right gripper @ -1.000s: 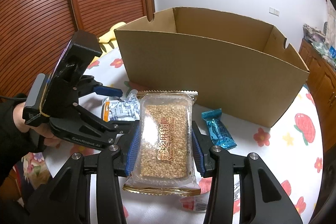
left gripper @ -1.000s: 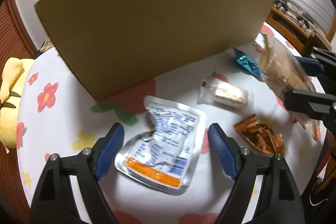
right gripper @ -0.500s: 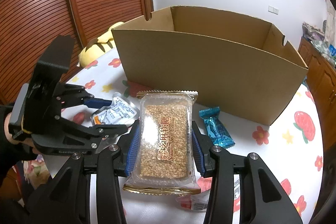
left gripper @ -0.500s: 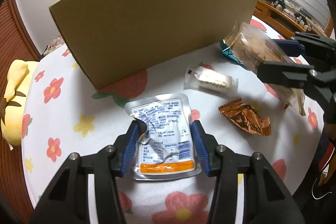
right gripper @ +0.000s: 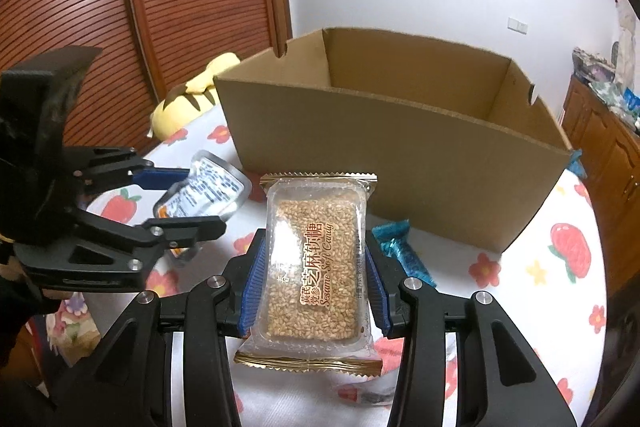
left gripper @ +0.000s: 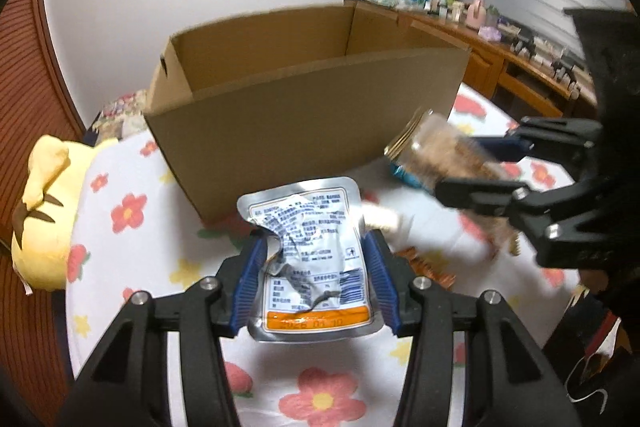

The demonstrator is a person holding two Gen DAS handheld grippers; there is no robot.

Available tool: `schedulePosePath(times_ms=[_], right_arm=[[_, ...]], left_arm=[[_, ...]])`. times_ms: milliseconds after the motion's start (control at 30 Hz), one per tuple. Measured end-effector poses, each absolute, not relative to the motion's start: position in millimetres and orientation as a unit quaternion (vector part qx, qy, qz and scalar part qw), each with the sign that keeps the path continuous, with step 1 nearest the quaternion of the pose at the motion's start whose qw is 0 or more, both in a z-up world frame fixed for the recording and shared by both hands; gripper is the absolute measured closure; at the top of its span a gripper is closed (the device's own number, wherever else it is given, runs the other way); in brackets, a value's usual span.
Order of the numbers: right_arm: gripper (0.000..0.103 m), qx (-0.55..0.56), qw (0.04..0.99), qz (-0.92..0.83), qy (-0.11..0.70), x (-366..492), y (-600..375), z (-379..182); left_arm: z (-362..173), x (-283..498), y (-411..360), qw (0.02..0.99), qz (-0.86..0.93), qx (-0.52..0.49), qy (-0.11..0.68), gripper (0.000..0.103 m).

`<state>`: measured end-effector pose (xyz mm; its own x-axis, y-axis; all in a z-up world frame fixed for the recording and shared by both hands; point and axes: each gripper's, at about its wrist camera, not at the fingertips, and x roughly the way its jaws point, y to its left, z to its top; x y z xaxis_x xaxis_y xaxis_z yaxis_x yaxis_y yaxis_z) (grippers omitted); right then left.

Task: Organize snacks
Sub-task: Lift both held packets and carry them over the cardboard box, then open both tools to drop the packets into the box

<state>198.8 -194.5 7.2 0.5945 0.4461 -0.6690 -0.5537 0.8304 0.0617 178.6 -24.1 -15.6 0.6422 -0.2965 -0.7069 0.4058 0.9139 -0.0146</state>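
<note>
My left gripper (left gripper: 314,267) is shut on a crumpled silver foil pouch (left gripper: 308,251) with an orange stripe and holds it above the table, in front of the open cardboard box (left gripper: 304,119). My right gripper (right gripper: 314,275) is shut on a clear pack of sesame soft candy (right gripper: 314,263), also lifted, facing the box (right gripper: 384,151). The pouch also shows in the right wrist view (right gripper: 208,189), and the sesame pack in the left wrist view (left gripper: 444,155). The part of the box's inside that shows holds nothing.
A blue wrapped candy (right gripper: 404,253) lies by the box's near wall. An orange-brown wrapper (left gripper: 424,269) and a small white snack (left gripper: 380,217) lie on the flowered tablecloth (left gripper: 128,215). A yellow plush toy (left gripper: 40,211) sits at the table's left edge.
My left gripper closed on the silver pouch and lifted it off the table toward the box's height. My right gripper kept its hold on the sesame pack and rose slightly.
</note>
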Motion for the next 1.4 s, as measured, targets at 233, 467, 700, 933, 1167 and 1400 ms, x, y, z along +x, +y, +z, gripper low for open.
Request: schedulePosePath(times_ms=[233,467,700,933,1167,1400], right_arm=[[0.058,-0.076,0.901,0.273,0.329,202.4,-207.8,34.9],[0.058,-0.079,0.909,0.267,0.309,219.3,-215.9,63.1],[0.058,-0.08,0.911,0.271,0.3,247.2,-212.5,78.0],[0.058,-0.08,0.91,0.273,0.302,281.6,-210.3,79.1],[0.058,-0.076,0.909,0.265,0.312,315.4,-216.6,71.7],[0.055,-0.075,0.904,0.255,0.334,335.5,-226.5,61.0]], left_arm=[[25.3,184.8,-30.3,0.917,-0.198,0.065,0.34,0.053],[55.8,201.4,-36.2,0.924,-0.203,0.062,0.317,0.053],[77.8,237.1,-41.7,0.927,-0.198,0.068,0.31,0.053],[86.6,278.6,-42.7,0.93,-0.186,0.069,0.311,0.052],[75.1,314.4,-45.6,0.927,-0.181,0.068,0.323,0.052],[58.6,336.7,-53.9,0.921,-0.176,0.062,0.342,0.052]])
